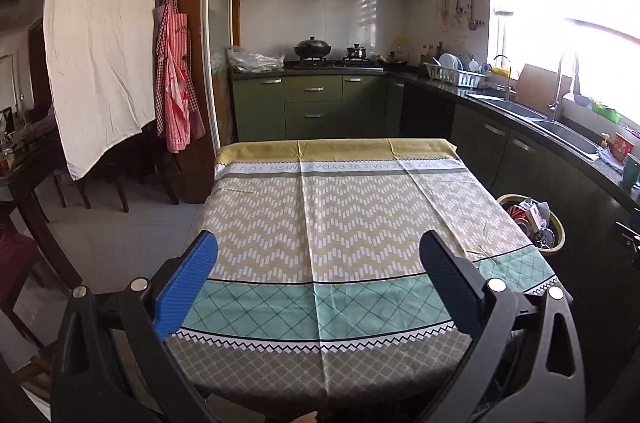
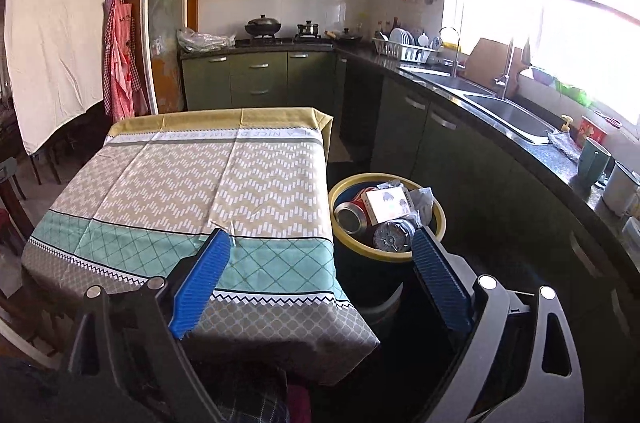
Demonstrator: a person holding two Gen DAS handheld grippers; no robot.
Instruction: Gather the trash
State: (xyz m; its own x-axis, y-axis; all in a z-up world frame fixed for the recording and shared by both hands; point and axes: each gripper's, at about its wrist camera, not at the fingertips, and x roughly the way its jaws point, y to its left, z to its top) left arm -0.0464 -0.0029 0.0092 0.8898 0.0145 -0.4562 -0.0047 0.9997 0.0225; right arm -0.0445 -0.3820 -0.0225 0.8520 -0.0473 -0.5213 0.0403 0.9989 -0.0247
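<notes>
A small surface covered with a patterned tablecloth is seen in both wrist views, standing in a kitchen with green cabinets. Nothing is seen lying on the cloth apart from its creases.

The left claw is held above the near end of the surface, with its two blue pads spread wide apart and nothing between them but the cloth below. A fingertip is glimpsed at the bottom edge of that view.

The right claw is held over the near right corner of the surface, its pads likewise set wide apart and nothing gripped. Its left pad is seen over the teal band of the cloth, its right pad in front of the near rim of the bin.

The trash is found in a yellow-rimmed bin standing on the floor just beside the right side of the surface. In it a red can, a small white carton, crumpled paper and a crushed clear bottle are piled close together, reaching about to the rim. In the left view the same bin is seen partly hidden behind the surface's edge.

Along the right wall a dark counter with a sink is seen, and a dish rack further back. A wok and a pot are set on the stove at the far wall.
</notes>
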